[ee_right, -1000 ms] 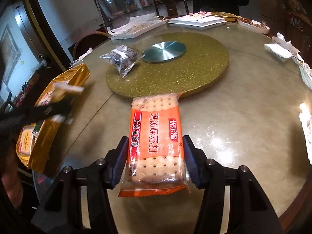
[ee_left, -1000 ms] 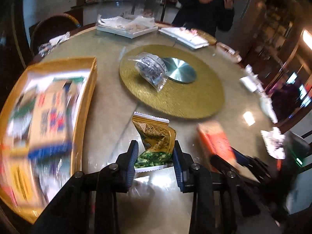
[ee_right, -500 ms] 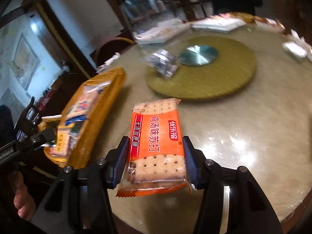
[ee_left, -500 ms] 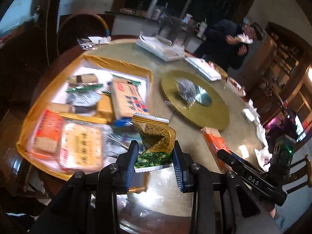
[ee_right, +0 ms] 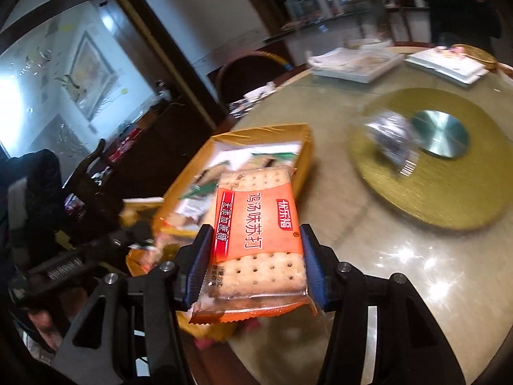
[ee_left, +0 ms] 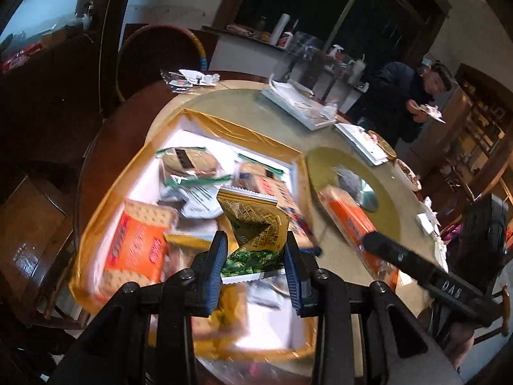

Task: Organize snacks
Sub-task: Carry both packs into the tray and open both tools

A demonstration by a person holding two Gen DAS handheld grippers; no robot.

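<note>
My left gripper (ee_left: 256,268) is shut on a gold and green snack packet (ee_left: 256,227) and holds it over the gold tray (ee_left: 243,133), which holds several snack packs. My right gripper (ee_right: 255,263) is shut on an orange cracker pack (ee_right: 256,221) and holds it in the air by the tray's near right corner (ee_right: 306,147). The cracker pack also shows in the left wrist view (ee_left: 349,221), to the right of the tray. A clear packet (ee_right: 392,141) lies on the gold turntable (ee_right: 449,199).
The round table (ee_right: 416,272) carries white trays (ee_left: 298,109) and plates at its far side. A person (ee_left: 404,102) stands beyond it, eating. Dark chairs (ee_left: 154,57) stand by the table's left edge.
Both grippers have swung left toward the gold tray with their packs. My left gripper went from over the bare table to over the tray. The right one is now at the tray's corner.
</note>
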